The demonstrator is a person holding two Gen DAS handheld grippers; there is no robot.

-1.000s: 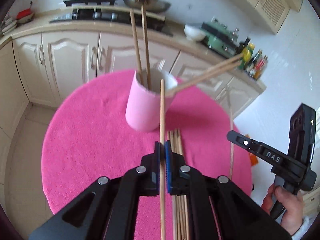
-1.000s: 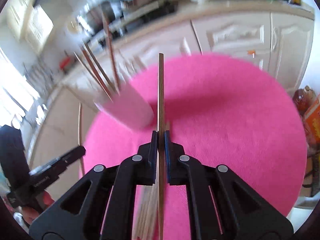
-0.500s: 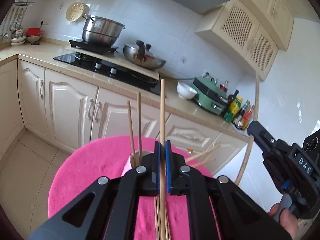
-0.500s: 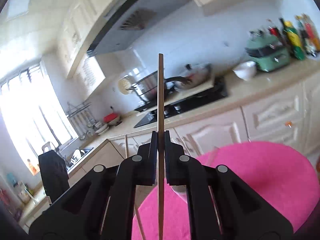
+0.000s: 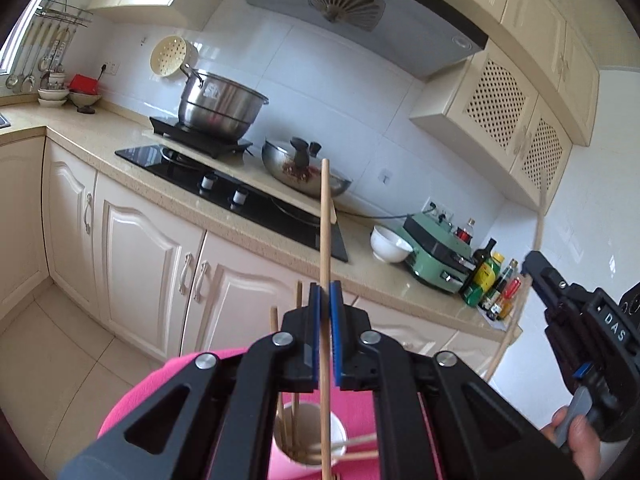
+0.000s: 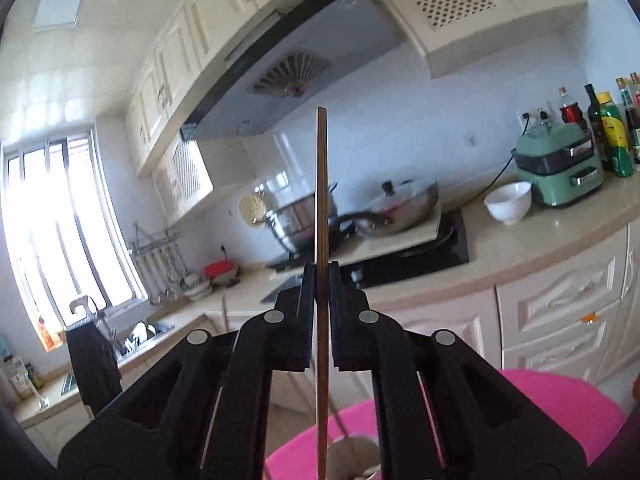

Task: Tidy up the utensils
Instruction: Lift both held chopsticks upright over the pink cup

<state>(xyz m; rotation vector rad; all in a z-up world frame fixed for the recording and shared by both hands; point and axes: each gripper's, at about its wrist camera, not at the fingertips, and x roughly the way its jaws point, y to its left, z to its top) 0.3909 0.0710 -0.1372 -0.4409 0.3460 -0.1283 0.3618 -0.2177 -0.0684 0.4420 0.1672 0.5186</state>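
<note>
Both grippers have risen and tipped up since a second ago: then each camera looked down onto the pink cloth and the cup, now both look across the kitchen, with only a strip of pink left at the bottom of each view.

Nearest, the left gripper (image 5: 325,292) has its blue-padded jaws pinched tight on a pale wooden chopstick (image 5: 325,216) that runs straight up between them, its tip in front of the wok (image 5: 308,172). Its lower end passes down in front of the mouth of the white cup (image 5: 340,432), which stands on the pink tablecloth (image 5: 136,396) directly below the gripper and already holds several chopsticks, some upright, some leaning to the right. The right gripper (image 6: 322,272) is likewise clamped on a darker chopstick (image 6: 322,184), upright and clear of everything above the jaws. In the left view the right gripper (image 5: 536,268) sits off to the right, well apart, with the person's hand (image 5: 580,440) on its trigger and its chopstick (image 5: 536,240) rising along the wall.

Above both sticks the air is open up to the range hood (image 5: 344,4). Beyond the round table's edge lies tiled floor (image 5: 48,344), then cream cabinets under a beige countertop (image 5: 120,148). On it: black hob (image 5: 224,184), steel pot (image 5: 220,108), white bowl (image 5: 390,244), green appliance (image 5: 436,256), bottles (image 5: 488,280). A bright window (image 6: 60,220) stands far left in the right view.
</note>
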